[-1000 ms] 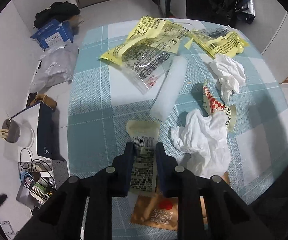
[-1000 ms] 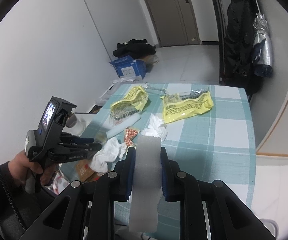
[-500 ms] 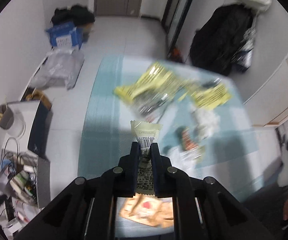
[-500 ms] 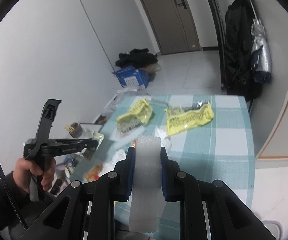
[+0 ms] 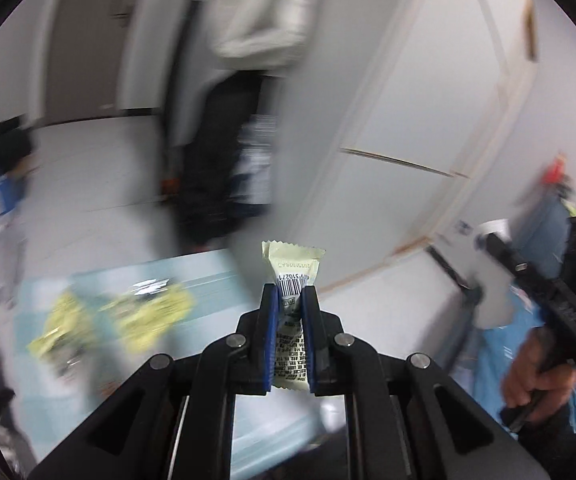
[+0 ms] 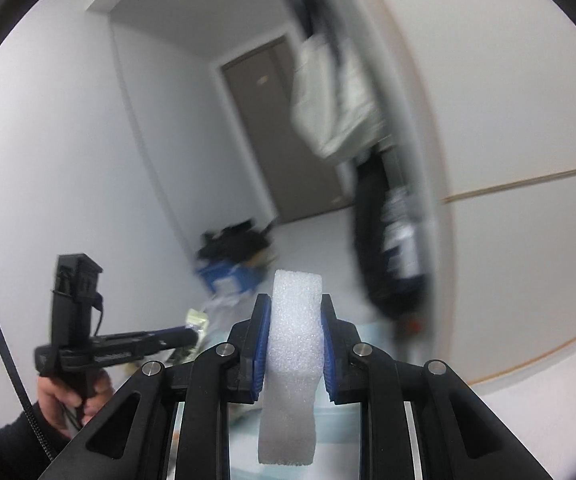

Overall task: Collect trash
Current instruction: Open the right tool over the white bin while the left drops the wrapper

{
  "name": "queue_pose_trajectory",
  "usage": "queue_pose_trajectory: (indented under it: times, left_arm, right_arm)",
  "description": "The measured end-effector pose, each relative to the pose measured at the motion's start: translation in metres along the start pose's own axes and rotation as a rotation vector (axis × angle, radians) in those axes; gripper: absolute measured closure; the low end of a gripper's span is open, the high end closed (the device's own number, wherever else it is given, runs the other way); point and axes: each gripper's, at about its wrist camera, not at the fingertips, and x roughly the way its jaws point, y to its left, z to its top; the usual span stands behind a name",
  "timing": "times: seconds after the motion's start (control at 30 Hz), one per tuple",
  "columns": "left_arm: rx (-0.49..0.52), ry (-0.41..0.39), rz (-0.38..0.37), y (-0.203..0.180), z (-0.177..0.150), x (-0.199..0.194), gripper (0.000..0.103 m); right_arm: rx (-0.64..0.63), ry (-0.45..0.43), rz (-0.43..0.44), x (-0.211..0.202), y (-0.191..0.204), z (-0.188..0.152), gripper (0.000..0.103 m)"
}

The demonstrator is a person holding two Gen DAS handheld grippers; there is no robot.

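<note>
Between the left tongs [image 5: 291, 300], closed tight, sits a pale yellow snack wrapper [image 5: 291, 268], its crimped top sticking up past the tips and its printed body hanging below, lifted well clear of the counter [image 5: 216, 276]; the thin film is pinched across a narrow strip, so a fast swing, which the heavy blur suggests, could let it slide out and drop to the floor. To the right, the right tongs [image 6: 297, 312] are closed on a white foam strip [image 6: 294, 344], upright, most of it dangling below; soft foam could compress and slip, or its loose lower end catch on an edge. The checked blue counter holds blurred yellow bags [image 5: 144, 316] at left; pale floor, grey door [image 6: 272, 132], hanging coats [image 6: 336, 92] and white walls lie beyond. No bin can be made out.
</note>
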Motion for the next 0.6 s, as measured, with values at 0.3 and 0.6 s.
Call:
queue_pose_trajectory:
  times: [0.3,0.6]
  left_arm:
    - [0.186,0.274,-0.203,-0.120,0.001,0.138,0.095]
    - [0.379,0.840,-0.243,-0.164,-0.095,0.301,0.095]
  right_arm:
    - [0.183,0.056,-0.287,-0.067,-0.120,-0.067,0.081]
    - [0.596,0.263,-0.390,-0.063,-0.229,-0.214,0.081]
